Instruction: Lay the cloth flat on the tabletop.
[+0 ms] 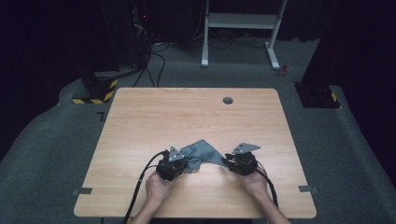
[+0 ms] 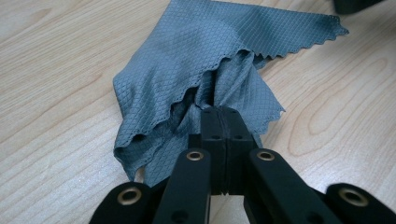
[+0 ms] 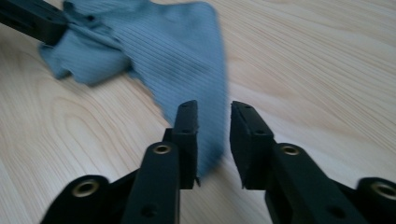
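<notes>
While the person's forearms sit at the near edge of the table (image 1: 140,112), both tools are down low on the wood, working a grey cloth (image 1: 201,153) between them. Left tool (image 2: 224,116) — clenched tight, jaws pressed together with a bunched fold of the cloth pinched at their tips. Right tool (image 3: 213,140) — released, its 2 jaws standing apart, with a corner of the cloth lying on the table in the gap between them, not yet gripped.

The risk, as I read it: that corner is a thin, narrowing strip, so if the right tool shuts a touch off-line it could close on air or catch only the very edge and lose it on the first pull. And if the left tool tugs before the right has a hold, the cloth may slide out of the gap altogether — or simply stay crumpled.

Farther out, the cloth spreads away from the left tool in loose folds, its scalloped edge flat on the wood, the whole thing lying in the near half of the table between the 2 tools.
</notes>
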A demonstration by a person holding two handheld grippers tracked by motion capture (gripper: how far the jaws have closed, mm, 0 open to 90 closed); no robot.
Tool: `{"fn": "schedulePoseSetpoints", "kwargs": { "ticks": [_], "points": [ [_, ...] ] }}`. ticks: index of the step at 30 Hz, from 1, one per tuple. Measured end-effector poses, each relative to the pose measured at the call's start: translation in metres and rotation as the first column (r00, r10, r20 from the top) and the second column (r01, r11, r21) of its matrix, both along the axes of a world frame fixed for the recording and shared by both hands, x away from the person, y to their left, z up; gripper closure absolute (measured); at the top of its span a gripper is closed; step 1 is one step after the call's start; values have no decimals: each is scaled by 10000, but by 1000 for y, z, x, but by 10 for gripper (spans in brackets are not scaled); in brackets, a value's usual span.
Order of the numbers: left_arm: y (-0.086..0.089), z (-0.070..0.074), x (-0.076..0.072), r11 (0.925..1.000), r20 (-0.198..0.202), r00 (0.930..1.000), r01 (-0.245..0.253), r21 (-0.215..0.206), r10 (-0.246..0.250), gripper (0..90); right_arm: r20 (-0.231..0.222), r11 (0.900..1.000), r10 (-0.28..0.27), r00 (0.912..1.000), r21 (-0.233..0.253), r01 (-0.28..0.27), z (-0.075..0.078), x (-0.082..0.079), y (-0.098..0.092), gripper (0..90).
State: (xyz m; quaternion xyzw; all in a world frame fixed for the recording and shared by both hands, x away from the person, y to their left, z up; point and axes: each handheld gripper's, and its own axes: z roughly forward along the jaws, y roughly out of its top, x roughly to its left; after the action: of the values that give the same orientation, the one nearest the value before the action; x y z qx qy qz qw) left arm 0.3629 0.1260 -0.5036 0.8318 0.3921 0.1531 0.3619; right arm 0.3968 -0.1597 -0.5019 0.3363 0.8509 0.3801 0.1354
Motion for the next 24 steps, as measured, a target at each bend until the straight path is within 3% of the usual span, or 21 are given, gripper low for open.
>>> {"fn": "schedulePoseSetpoints", "kwargs": {
  "ticks": [6,10,12,14,16,21,24],
  "points": [
    [0,0,1,9999,21,10000,-4,-112,4,894,114,9971,742,9972,-146,-740,-5,7,46,521],
    [1,1,0,9996,15,10000,-9,-271,9,894,217,9952,824,9964,-556,-810,-7,11,62,486],
    [2,2,0,9996,34,10000,27,-287,-26,894,307,9939,772,9965,-808,-745,-8,13,67,539],
    [2,2,-1,9994,84,10000,45,-329,-42,894,314,9919,772,9965,-1030,-736,-8,15,69,743],
    [4,4,-2,9994,175,9998,83,-327,-77,895,329,9925,784,9964,-964,-749,-6,18,68,891],
    [11,8,-5,9993,304,9995,56,-373,-44,895,72,9996,153,9999,-255,-151,4,26,51,900],
    [18,8,-7,9994,355,9993,-62,-344,75,895,-48,9992,-394,9992,-77,394,10,31,34,900]
  ]
}}
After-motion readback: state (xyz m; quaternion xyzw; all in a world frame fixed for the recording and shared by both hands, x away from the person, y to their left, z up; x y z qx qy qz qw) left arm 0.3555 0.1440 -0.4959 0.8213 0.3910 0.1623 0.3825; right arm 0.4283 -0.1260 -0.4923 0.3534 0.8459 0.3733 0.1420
